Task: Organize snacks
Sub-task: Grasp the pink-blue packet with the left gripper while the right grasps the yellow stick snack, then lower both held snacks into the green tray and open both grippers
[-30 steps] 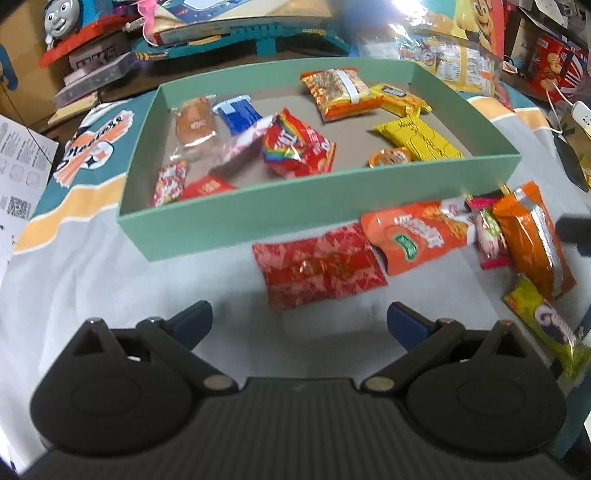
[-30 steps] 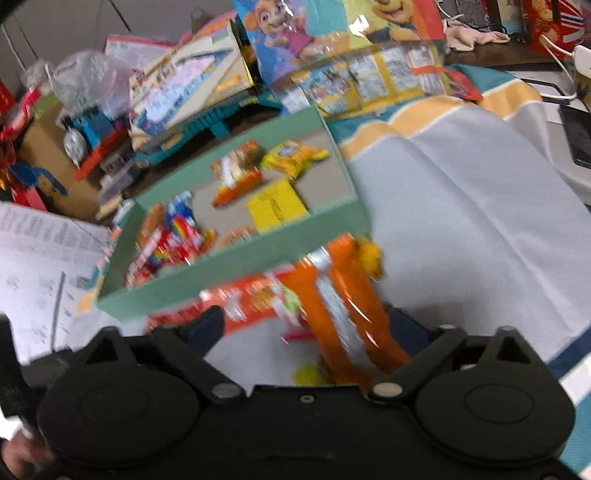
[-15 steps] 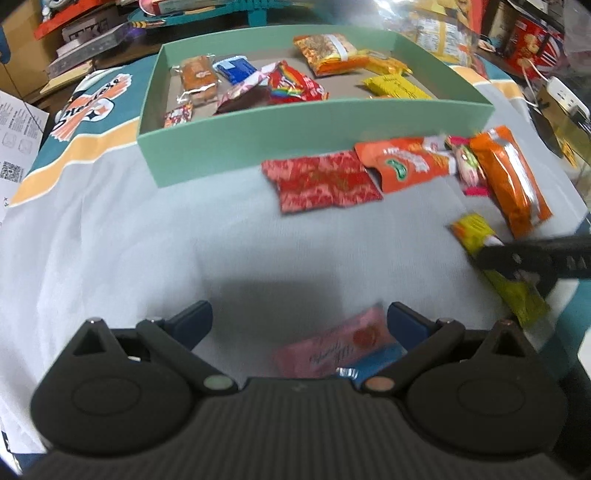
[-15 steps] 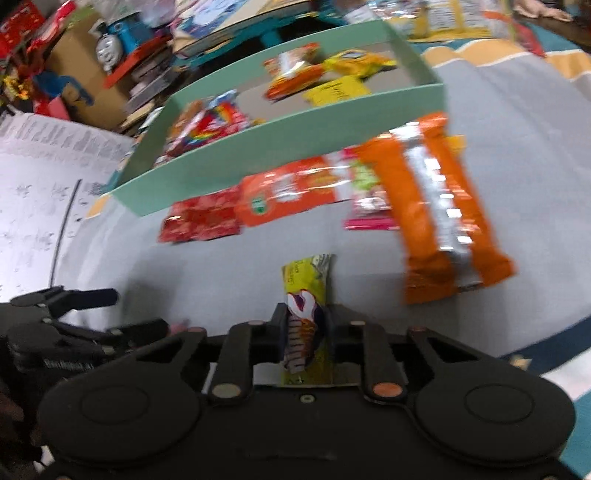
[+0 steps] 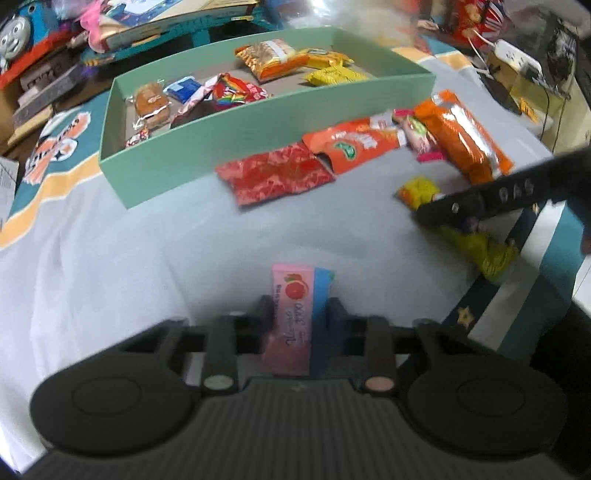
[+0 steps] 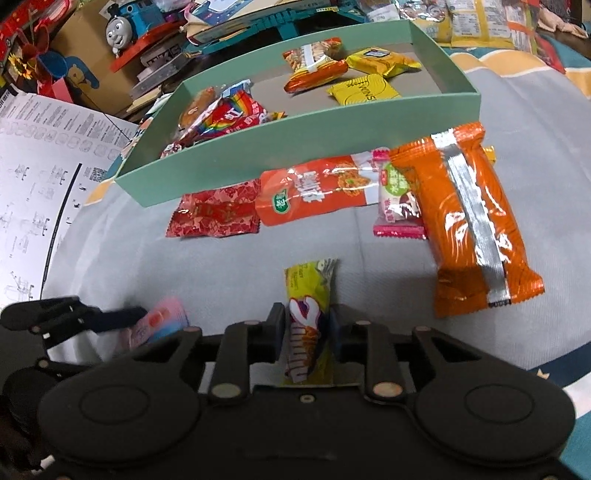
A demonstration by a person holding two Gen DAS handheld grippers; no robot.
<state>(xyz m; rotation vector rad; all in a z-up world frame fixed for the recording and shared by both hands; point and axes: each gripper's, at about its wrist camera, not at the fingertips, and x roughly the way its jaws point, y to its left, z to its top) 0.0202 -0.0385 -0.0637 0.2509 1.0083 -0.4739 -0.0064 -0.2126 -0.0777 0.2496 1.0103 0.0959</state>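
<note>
My left gripper (image 5: 300,310) has its jaws closing, and the pads pinch a pink and blue snack packet (image 5: 293,291) on the grey cloth. My right gripper (image 6: 307,321) is shut on a yellow-green snack packet (image 6: 310,284) that also lies on the cloth. The mint green box (image 5: 258,129) stands further back and holds several snacks. In front of the box lie a red packet (image 6: 214,212), an orange packet (image 6: 314,192), a small pink candy (image 6: 397,206) and a large orange packet (image 6: 469,221). In the left wrist view, the right gripper's fingers (image 5: 498,195) show at the right edge.
Behind the box (image 6: 295,136) are a toy train (image 6: 125,26), books and more snack bags. A printed paper sheet (image 6: 33,184) lies on the left. A power strip with cables (image 5: 517,59) sits far right. The cloth drops off at the right front edge.
Both grippers drew back from the box toward the near cloth. The right jaws shut on the yellow-green packet first. The left jaws then came together on the pink packet.
</note>
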